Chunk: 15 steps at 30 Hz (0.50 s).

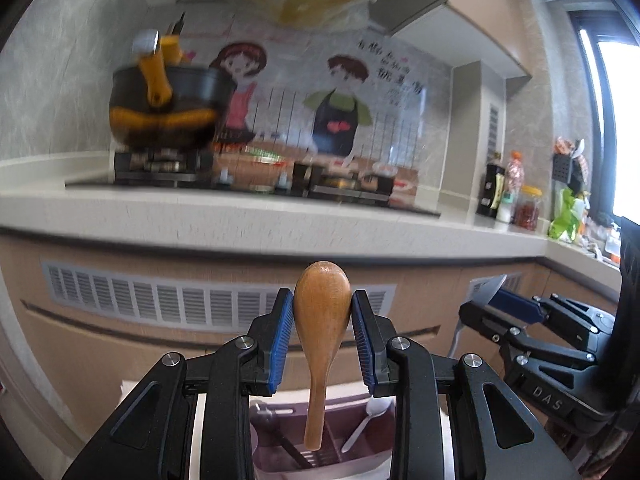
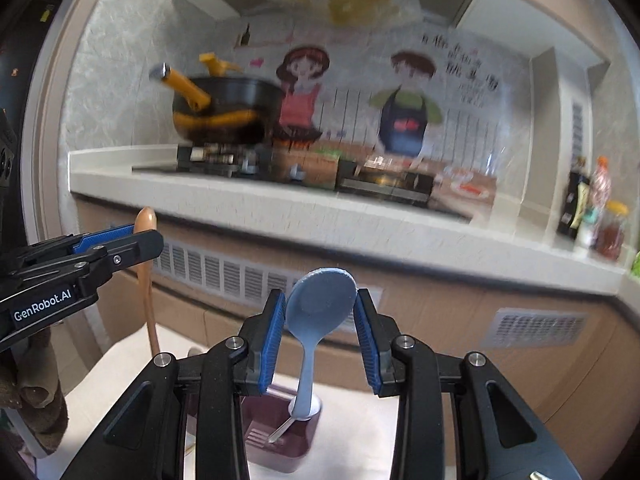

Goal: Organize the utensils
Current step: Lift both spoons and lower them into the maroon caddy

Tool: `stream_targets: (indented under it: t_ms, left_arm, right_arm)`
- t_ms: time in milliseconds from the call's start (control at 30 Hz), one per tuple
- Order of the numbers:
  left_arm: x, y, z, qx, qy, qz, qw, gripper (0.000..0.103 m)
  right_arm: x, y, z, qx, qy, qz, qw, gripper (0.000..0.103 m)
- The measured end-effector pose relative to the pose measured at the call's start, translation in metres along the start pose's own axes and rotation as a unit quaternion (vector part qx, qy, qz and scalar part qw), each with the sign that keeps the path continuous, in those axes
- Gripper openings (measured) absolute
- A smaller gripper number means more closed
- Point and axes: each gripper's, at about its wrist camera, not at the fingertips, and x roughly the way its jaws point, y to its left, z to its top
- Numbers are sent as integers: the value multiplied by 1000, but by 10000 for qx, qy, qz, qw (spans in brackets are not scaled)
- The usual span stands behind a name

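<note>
My left gripper (image 1: 322, 312) is shut on a wooden spoon (image 1: 320, 336), bowl up, handle hanging down over a mauve utensil holder (image 1: 280, 456). The holder has a white plastic spoon (image 1: 366, 420) and dark utensils in its compartments. My right gripper (image 2: 320, 316) is shut on a light blue spoon (image 2: 316, 320), bowl up, its handle reaching down into the mauve holder (image 2: 276, 436), where a metal utensil (image 2: 282, 428) lies. The left gripper (image 2: 120, 244) with the wooden spoon (image 2: 146, 272) shows at the left of the right wrist view. The right gripper (image 1: 500, 304) shows at the right of the left wrist view.
The holder stands on a white surface (image 2: 120, 372) in front of a kitchen counter (image 1: 280, 220). A black and yellow pot (image 1: 168, 108) sits on the stove. Bottles and jars (image 1: 508, 196) stand at the counter's right end. Cabinet fronts with vents (image 1: 160, 300) are close ahead.
</note>
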Motion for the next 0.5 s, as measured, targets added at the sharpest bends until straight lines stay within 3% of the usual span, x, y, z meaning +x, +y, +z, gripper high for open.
stream_targets:
  t_ms: [300, 500]
  left_arm:
    - [59, 24, -51, -249, 752, -36, 9969, 31]
    - [91, 33, -89, -364, 1333, -9, 9904, 31]
  right_arm:
    - [63, 14, -48, 20, 875, 308, 9957, 33]
    - [91, 24, -83, -29, 1450, 528, 9880, 33]
